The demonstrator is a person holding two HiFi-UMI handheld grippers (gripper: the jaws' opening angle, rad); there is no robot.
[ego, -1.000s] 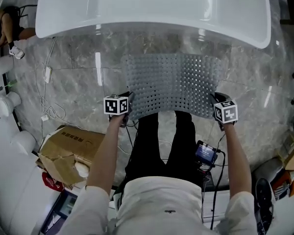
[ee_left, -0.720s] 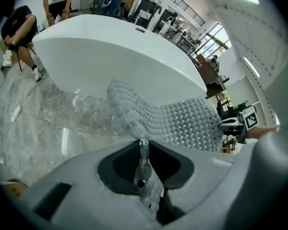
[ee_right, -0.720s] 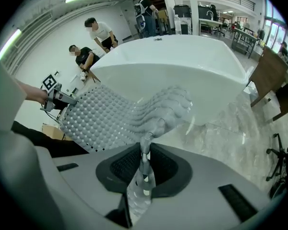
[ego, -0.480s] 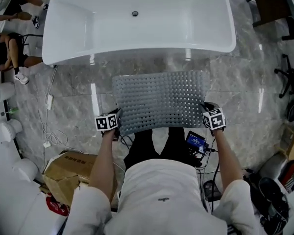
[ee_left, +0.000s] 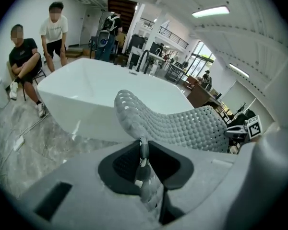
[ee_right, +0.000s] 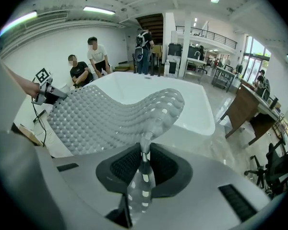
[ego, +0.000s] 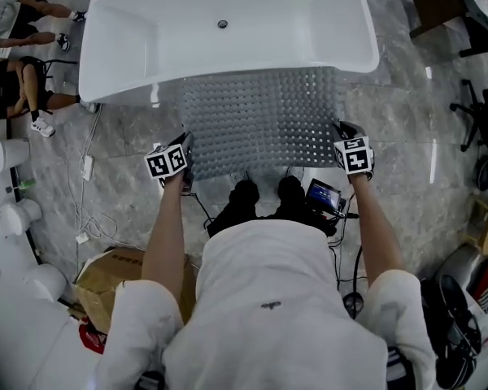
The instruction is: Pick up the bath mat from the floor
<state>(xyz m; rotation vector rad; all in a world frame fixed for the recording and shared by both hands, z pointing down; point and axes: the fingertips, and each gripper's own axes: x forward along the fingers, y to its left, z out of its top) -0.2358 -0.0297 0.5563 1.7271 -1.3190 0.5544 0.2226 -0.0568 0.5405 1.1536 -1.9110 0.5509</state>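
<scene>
A grey perforated bath mat (ego: 260, 120) hangs stretched in the air between my two grippers, off the floor, its far edge over the rim of the white bathtub (ego: 228, 31). My left gripper (ego: 185, 158) is shut on the mat's near left corner. In the left gripper view the mat (ee_left: 182, 126) is pinched between the pads and sags away to the right. My right gripper (ego: 342, 136) is shut on the near right corner. The right gripper view has the mat (ee_right: 105, 119) clamped at its edge and spreading off to the left.
The floor (ego: 423, 136) is grey marble tile. A torn cardboard box (ego: 106, 279) lies at my left with cables (ego: 85, 210) beside it. White cylinders (ego: 8, 218) line the left edge. Chairs (ego: 480, 128) and bags stand right. Two people (ee_left: 36, 51) sit beyond the tub.
Both grippers have risen and moved forward with the mat. The mat has lifted from just above the floor up level with the tub's rim. The tub has come fully into view.
</scene>
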